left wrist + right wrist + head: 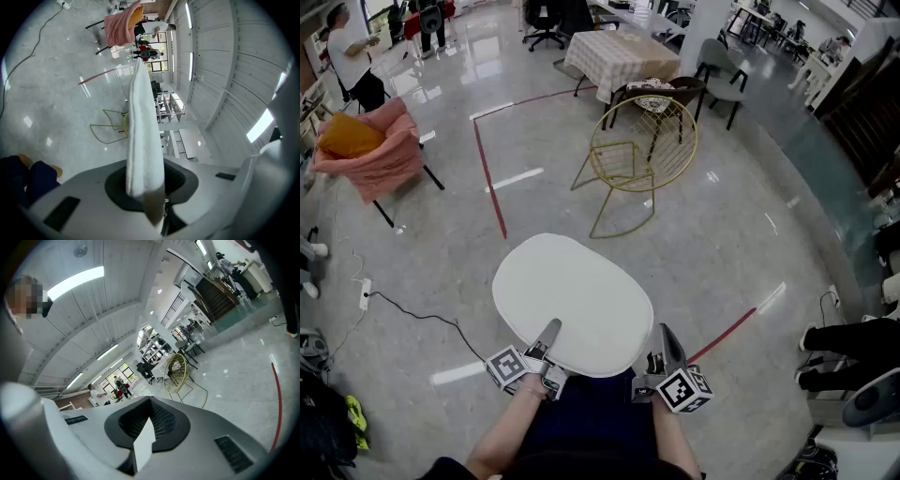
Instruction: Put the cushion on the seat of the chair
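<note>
Clearly short of its seat, the cushion (pixel 572 300) hung level in the air above the floor, well apart from the wire chair (pixel 642 155).

From the head view the cushion showed as a whole white oval, with the left tongs (pixel 551 330) at its near edge and the right tongs (pixel 664 336) just beside its right rim; whether those touched it could not be told there. The left gripper view showed the cushion (pixel 143 131) edge-on, a narrow white slab, with the left tongs (pixel 150 187) clenched on it; it covered part of the wire chair (pixel 115 126) behind. The right gripper view showed no cushion: the right tongs (pixel 147 427) were clenched on nothing, and the wire chair (pixel 178 369) stood empty beyond them.
</note>
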Demonstrator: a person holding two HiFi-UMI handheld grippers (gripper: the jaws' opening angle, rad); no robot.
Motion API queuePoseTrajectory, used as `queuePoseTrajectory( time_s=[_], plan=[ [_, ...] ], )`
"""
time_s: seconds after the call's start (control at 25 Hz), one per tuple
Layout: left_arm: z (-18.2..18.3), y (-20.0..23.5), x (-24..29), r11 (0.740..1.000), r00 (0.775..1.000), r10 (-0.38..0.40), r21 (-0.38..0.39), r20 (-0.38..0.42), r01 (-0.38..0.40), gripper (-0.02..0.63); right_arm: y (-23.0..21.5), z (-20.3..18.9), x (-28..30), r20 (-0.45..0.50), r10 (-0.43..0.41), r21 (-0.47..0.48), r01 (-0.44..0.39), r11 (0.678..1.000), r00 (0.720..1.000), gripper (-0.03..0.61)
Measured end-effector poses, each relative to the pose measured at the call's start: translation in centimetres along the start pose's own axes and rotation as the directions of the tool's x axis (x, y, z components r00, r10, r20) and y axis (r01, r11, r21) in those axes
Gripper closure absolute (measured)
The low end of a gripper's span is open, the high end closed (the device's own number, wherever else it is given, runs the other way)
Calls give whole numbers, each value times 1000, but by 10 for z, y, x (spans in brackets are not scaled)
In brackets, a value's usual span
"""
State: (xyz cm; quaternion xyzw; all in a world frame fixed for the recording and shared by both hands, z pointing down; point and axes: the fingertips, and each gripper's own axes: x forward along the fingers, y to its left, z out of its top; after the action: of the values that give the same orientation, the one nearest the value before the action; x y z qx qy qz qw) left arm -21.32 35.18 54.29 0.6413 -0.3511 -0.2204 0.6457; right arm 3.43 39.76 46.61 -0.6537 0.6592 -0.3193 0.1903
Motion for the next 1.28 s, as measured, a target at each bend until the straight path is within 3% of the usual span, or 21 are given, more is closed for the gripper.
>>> queuePoseTrajectory(
  time_s=[0.28,0.56,0.88,1.12,1.28],
  plan=[
    [-9,2,-34,1000,1000,26,-14,13,-26,543,10,1,-16,0,-4,-18,4,1000,1000,560],
    [-5,-13,-24,999,999,-36,5,3,36,543,27,-2,-4,-16,30,-11,-30,999,999,560],
    [-9,-12,-18,1000,1000,-8,6,-26,8,543,19,5,-7,6,11,6,-12,1000,1000,560],
    [-1,-9,-6,1000,1000,14,9,-14,-14,543,24,19,9,58,90,49,-93,994,994,560],
    [5,-15,12,999,999,-34,0,4,34,543,25,23,27,39,109,42,-111,993,993,560]
  ],
)
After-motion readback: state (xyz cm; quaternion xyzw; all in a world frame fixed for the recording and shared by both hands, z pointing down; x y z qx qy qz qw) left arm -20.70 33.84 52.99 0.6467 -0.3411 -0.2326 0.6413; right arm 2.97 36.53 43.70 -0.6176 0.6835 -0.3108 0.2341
